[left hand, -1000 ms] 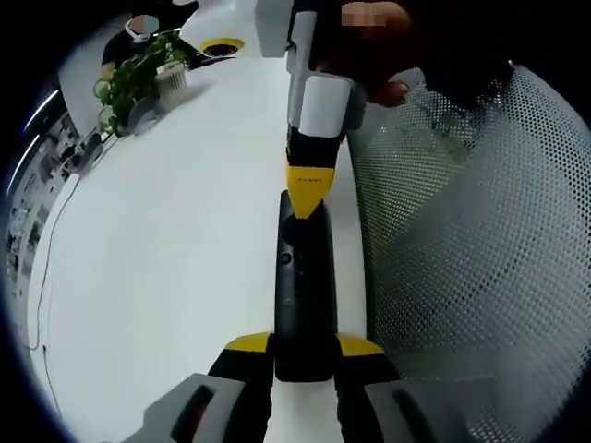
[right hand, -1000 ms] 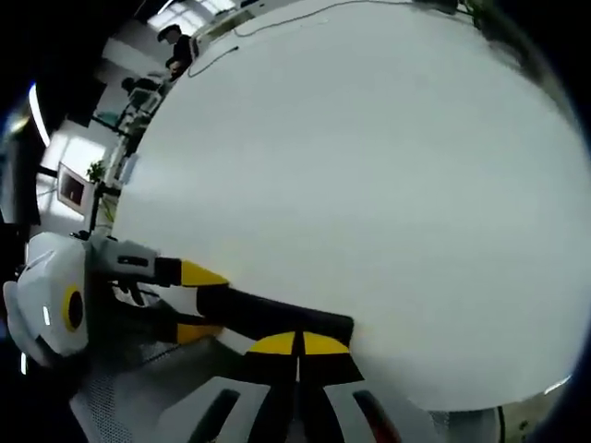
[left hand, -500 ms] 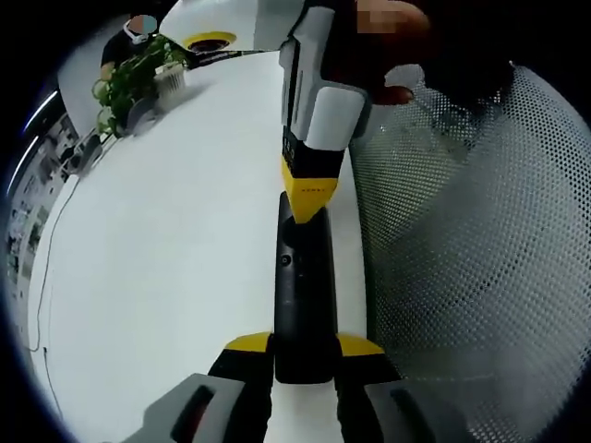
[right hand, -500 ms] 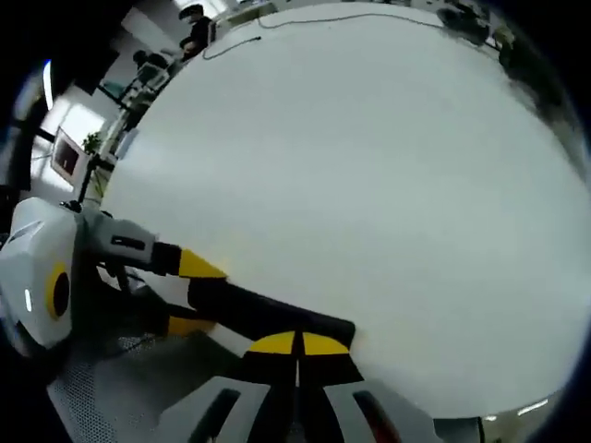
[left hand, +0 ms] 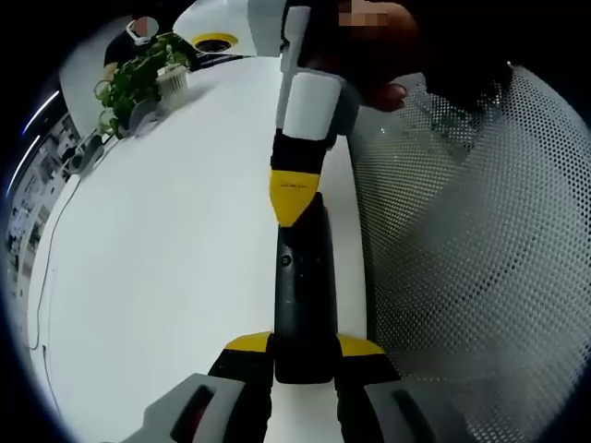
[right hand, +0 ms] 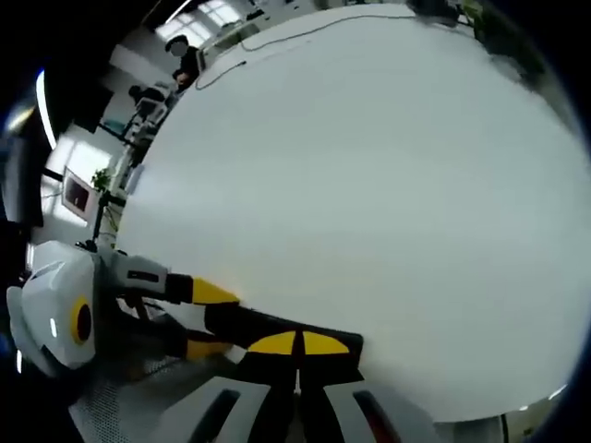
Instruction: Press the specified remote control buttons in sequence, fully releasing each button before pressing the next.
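- Left gripper [left hand: 303, 355]: two yellow-tipped jaws clamped on the near end of the remote control [left hand: 303, 295], one jaw on each long side.
- Remote control: black, slim, lying lengthwise along the near edge of the white table [left hand: 166, 240]; a small round button shows on its upper face in the left gripper view. In the right gripper view it [right hand: 277, 325] runs from the left gripper's [right hand: 189, 318] jaws across to the right gripper's tips.
- Right gripper [right hand: 297, 343]: jaws brought together, yellow tips meeting with no gap, nothing between them. In the left gripper view it [left hand: 295, 198] comes down from above, its yellow tip over the far end of the remote; actual contact cannot be told.
- Hand [left hand: 374, 55]: a person's hand grips the white body of the right gripper.
- Mesh chair back [left hand: 471, 249]: grey perforated fabric, just beside the table edge.
- Potted plant [left hand: 138, 74]: green leaves, white pot, at the far side of the table.
- Cable [right hand: 277, 41]: thin dark line trailing along the far table edge.
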{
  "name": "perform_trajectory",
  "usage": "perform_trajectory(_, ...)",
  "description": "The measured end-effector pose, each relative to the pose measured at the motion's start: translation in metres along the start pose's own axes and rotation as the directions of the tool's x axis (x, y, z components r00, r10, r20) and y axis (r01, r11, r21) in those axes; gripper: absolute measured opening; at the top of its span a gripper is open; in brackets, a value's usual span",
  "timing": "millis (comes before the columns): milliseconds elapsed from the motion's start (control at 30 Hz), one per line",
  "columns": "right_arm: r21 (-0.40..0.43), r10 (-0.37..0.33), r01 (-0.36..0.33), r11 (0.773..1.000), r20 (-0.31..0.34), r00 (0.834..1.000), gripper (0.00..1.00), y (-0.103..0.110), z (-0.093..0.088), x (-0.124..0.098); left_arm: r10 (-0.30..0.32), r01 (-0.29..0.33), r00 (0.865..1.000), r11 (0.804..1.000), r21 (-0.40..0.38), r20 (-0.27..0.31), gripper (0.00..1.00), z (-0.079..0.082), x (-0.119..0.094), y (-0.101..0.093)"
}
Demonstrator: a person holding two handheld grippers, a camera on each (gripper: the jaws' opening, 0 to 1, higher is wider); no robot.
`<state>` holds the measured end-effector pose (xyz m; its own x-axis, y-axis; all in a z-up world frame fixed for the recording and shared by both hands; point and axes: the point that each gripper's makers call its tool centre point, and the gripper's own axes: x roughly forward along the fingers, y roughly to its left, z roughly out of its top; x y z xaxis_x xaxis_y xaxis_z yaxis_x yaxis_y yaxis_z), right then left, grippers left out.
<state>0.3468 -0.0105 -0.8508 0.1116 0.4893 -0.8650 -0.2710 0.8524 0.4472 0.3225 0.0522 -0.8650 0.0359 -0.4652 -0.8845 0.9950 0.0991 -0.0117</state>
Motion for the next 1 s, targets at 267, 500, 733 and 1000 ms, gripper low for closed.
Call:
perform_trajectory(267, -0.060, 0.005, -0.005, 0.998, 0.002, 1.000, 0.00, 0.0053, 0.0006, 0.0052, 0.000, 0.000, 1.000, 1.000, -0.003, -0.002, 0.25, 0.0000, 0.0002, 0.0002)
perform_trajectory(500, -0.073, 0.003, -0.003, 0.997, -0.002, 1.000, 0.00, 0.0034, -0.0007, 0.0073, -0.002, 0.002, 1.000, 1.000, -0.004, -0.003, 0.25, 0.0003, 0.0005, 0.0005)
perform_trajectory(733, -0.103, -0.010, 0.011, 0.995, 0.007, 1.000, 0.00, 0.0029, 0.0003, 0.0088, -0.002, 0.002, 1.000, 1.000, -0.005, -0.006, 0.25, 0.0007, 0.0008, 0.0010)
perform_trajectory(1000, -0.111, -0.007, 0.008, 0.994, 0.012, 1.000, 0.00, 0.0027, 0.0010, 0.0083, 0.000, 0.000, 1.000, 1.000, -0.001, -0.007, 0.25, 0.0009, 0.0011, 0.0006)
